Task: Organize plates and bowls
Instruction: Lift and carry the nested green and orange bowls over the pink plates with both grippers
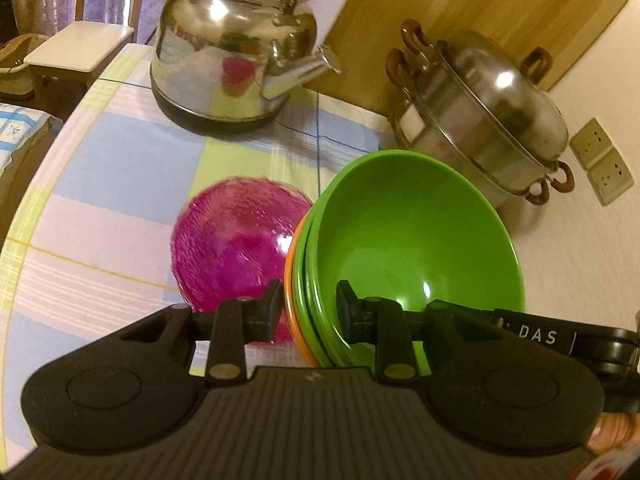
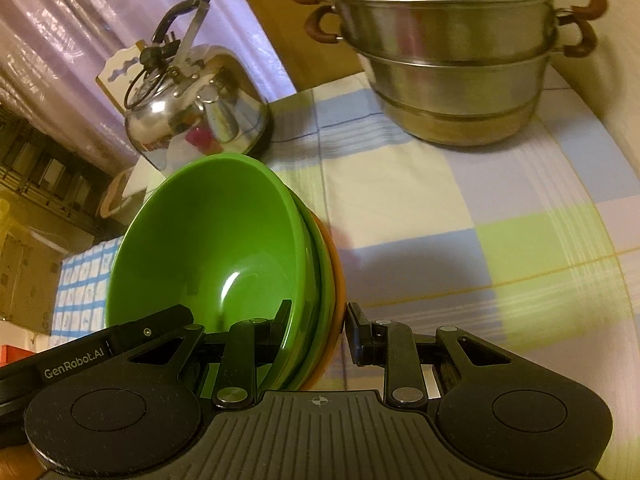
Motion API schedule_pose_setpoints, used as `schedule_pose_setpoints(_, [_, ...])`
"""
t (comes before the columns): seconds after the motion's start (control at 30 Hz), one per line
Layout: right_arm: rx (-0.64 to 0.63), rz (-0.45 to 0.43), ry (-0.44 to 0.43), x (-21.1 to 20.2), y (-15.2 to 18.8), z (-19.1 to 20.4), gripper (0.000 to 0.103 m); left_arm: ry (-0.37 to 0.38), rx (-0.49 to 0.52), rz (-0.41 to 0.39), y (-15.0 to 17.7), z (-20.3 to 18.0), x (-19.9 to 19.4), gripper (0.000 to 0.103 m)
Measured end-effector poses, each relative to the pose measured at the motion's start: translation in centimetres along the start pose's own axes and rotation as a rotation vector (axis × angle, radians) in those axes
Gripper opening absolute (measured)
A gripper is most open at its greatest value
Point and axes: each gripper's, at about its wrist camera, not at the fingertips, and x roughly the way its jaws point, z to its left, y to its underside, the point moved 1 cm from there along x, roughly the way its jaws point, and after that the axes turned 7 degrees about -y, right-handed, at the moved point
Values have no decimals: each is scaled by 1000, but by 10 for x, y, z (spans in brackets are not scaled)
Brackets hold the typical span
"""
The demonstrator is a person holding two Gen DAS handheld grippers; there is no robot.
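Note:
A nested stack of bowls [image 1: 416, 240], green ones inside an orange one, hangs above the checked tablecloth [image 1: 120, 168]. My left gripper [image 1: 308, 312] is shut on the stack's rim, one finger inside the top green bowl and one outside the orange one. In the right wrist view the same stack of bowls [image 2: 208, 240] is clamped at its opposite rim by my right gripper [image 2: 316, 332], also shut. A pink translucent bowl [image 1: 236, 248] rests on the cloth just left of the lifted stack.
A shiny steel kettle [image 1: 236, 52] stands at the back left of the table. A lidded steel steamer pot [image 1: 488, 128] with brown handles stands at the back right near a wall with sockets [image 1: 600, 160]. A wooden chair [image 1: 80, 48] stands beyond the table.

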Motion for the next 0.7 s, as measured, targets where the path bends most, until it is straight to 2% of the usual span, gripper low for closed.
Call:
schedule_pose_setpoints(0.4, [6, 1, -39, 39, -23, 12, 27, -32, -19, -8, -24, 26, 21, 24])
schedule_pose_setpoints(0.7, [12, 22, -61, 73, -28, 13, 27, -55, -27, -4, -34, 43, 43, 24])
